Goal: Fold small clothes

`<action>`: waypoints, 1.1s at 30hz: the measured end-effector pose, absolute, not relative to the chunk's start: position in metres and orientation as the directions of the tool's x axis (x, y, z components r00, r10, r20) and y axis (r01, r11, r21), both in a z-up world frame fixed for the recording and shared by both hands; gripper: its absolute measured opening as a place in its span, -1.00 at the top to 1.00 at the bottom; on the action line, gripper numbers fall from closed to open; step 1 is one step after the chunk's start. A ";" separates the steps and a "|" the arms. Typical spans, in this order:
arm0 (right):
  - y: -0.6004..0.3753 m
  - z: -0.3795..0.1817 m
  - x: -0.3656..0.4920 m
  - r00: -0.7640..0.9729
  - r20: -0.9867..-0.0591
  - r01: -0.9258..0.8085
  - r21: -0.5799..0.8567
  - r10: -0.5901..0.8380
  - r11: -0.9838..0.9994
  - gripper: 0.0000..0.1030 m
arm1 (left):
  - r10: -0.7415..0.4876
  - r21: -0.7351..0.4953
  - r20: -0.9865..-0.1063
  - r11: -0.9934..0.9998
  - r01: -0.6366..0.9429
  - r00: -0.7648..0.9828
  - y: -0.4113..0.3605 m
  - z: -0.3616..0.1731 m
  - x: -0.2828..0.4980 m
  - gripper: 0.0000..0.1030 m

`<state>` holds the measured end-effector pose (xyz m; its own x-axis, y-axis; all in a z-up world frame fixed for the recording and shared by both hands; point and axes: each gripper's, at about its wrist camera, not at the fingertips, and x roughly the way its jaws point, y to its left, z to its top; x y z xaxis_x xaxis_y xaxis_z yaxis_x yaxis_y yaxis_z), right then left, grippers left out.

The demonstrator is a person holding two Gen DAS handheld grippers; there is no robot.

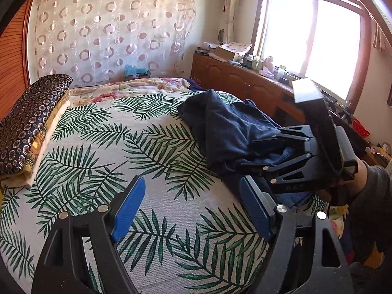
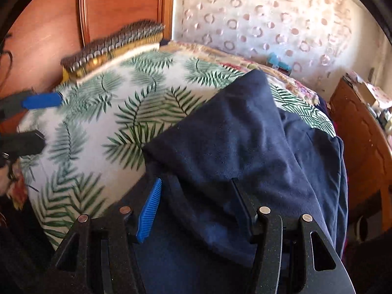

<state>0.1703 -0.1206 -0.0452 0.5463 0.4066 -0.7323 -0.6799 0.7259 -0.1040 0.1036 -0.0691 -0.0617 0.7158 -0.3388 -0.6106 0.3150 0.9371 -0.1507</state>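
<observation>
A dark navy garment lies rumpled on the right side of a bed covered by a palm-leaf sheet. In the right wrist view the garment fills the middle, and a thick fold of it runs between the fingers of my right gripper. The jaws stand apart and the pads do not press the cloth. From the left wrist view the right gripper reaches into the garment's near edge. My left gripper is open above bare sheet, with nothing between its blue pads.
A stack of folded patterned bedding lies along the bed's left edge. A floral blanket lies at the far end. A wooden cabinet with clutter runs under the window on the right. A sleeve shows behind the right gripper.
</observation>
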 end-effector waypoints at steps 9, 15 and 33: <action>-0.129 -0.025 0.173 0.523 -0.735 -0.701 -0.082 0.433 0.708 0.90 | -0.343 -0.151 -0.612 0.935 0.321 0.713 -0.070 -0.063 0.103 -0.56; -0.153 0.005 0.173 0.608 -0.664 -0.648 -0.097 0.436 0.756 0.92 | -0.352 -0.151 -0.622 0.930 0.334 0.700 -0.077 -0.068 0.105 -0.56; -0.243 0.016 0.264 0.763 -0.634 -0.253 -0.113 0.127 0.961 0.39 | -0.360 -0.153 -0.635 0.926 0.346 0.684 -0.087 -0.074 0.106 -0.56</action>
